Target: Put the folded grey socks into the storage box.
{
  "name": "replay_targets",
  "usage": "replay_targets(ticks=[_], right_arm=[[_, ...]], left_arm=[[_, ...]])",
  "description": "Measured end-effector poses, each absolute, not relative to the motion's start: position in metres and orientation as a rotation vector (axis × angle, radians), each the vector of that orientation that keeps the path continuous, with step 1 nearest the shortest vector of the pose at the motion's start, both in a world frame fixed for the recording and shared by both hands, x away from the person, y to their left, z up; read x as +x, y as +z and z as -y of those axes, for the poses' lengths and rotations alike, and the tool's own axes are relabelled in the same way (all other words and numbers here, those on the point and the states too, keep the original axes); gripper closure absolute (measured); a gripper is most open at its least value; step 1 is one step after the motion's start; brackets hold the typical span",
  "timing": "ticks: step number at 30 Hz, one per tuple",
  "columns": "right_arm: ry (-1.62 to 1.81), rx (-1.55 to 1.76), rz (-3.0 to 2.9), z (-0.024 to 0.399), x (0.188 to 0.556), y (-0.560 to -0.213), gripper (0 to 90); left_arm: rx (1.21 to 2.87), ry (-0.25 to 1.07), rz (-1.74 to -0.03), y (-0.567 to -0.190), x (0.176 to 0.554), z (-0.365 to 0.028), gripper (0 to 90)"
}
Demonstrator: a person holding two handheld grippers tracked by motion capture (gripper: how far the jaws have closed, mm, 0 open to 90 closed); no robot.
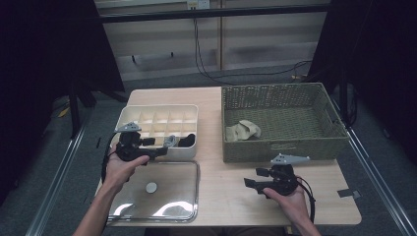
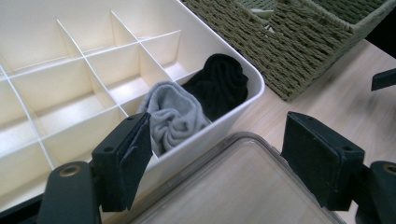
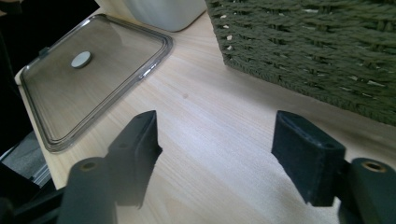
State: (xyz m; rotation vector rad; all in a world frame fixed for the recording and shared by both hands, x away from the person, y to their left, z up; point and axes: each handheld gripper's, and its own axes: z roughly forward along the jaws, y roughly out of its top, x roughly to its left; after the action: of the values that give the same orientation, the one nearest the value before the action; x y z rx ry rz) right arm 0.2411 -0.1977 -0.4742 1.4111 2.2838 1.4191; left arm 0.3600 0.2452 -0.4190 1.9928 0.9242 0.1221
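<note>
My left gripper [image 1: 160, 151] hovered at near edge of white divided plastic organizer box [image 1: 129, 111], jaws spread, empty. Rolled grey sock [image 2: 173, 114] sat in near-row compartment, beside black sock [image 2: 219, 84]. Right gripper [image 1: 252, 183] over wooden desk [image 1: 221, 187], jaws spread, empty.

On the worktop [image 1: 221, 191] the divided box [image 1: 158, 114] stands at left and the basket [image 1: 282, 147] just beside it at right. The lid [image 1: 162, 196] lies flat in front of the box. In the box's front right compartments sit two socks [image 2: 175, 116] [image 2: 219, 84] side by side. One cloth [image 1: 243, 130] lies in the basket, left part.
</note>
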Motion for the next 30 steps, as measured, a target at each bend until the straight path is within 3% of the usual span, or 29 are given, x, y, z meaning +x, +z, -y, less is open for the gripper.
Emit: replay_targets(ticks=[5,19,30], right_arm=[[1.440,1.386,-2.286,0.199,0.241,-0.469,37.0],[1.457,1.328,-2.270,0.200,0.255,-0.445,43.3],[1.489,1.266,-2.236,0.206,0.264,-0.420,45.3]], left_arm=[[2.001,0.065,-0.877,-0.423,0.343,-0.247,23.6],[2.011,0.141,-0.871,-0.444,0.298,-0.244,14.8],[2.031,0.102,-0.872,-0.456,0.274,-0.241,13.4]])
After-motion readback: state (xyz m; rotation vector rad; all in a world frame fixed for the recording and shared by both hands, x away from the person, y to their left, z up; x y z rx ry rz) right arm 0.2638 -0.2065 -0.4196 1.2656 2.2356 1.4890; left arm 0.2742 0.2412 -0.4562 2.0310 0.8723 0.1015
